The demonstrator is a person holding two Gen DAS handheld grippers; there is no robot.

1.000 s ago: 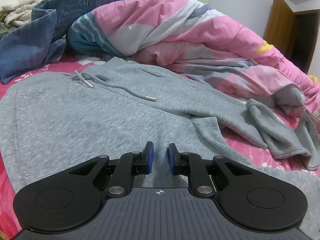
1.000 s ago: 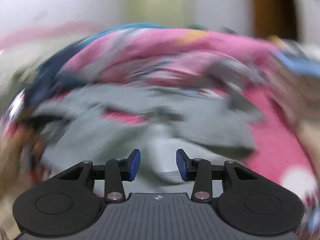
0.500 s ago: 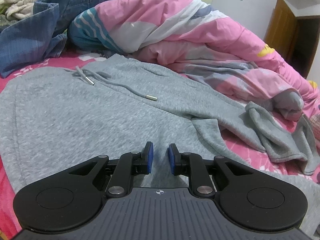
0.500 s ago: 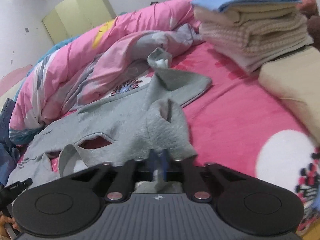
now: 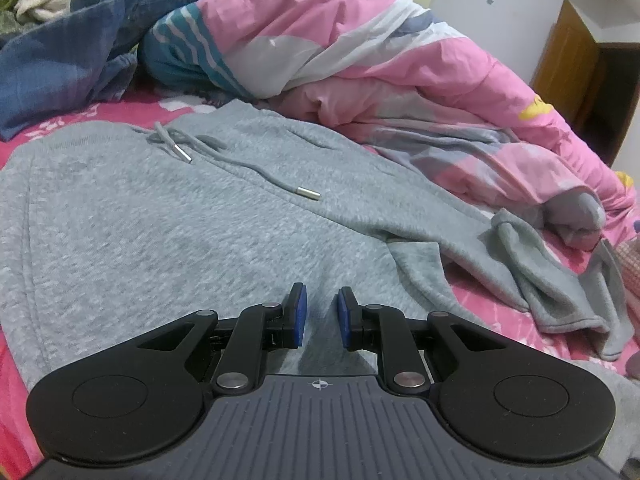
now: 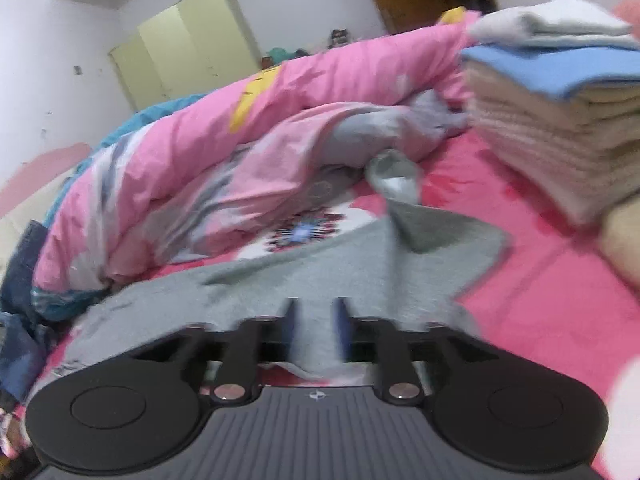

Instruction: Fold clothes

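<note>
Grey sweatpants (image 5: 160, 220) lie spread on the pink bed, waist and drawstring (image 5: 256, 172) at the far left. One leg runs off to the right and ends crumpled. My left gripper (image 5: 319, 312) hovers low over the middle of the pants, blue pads a small gap apart, with fabric visible below that gap. In the blurred right wrist view, the pants leg (image 6: 360, 272) stretches away from my right gripper (image 6: 316, 328). Its jaws are opening, with grey cloth lying between them.
A rumpled pink quilt (image 5: 360, 60) (image 6: 200, 152) borders the pants along the far side. Blue jeans (image 5: 60, 52) are heaped at the back left. A tall stack of folded clothes (image 6: 560, 120) stands at the right on the pink sheet (image 6: 540, 280).
Half a second ago my right gripper was shut on a bunched fold of the grey leg. Its jaws now stand apart and the leg lies flatter. The left gripper has barely shifted.
</note>
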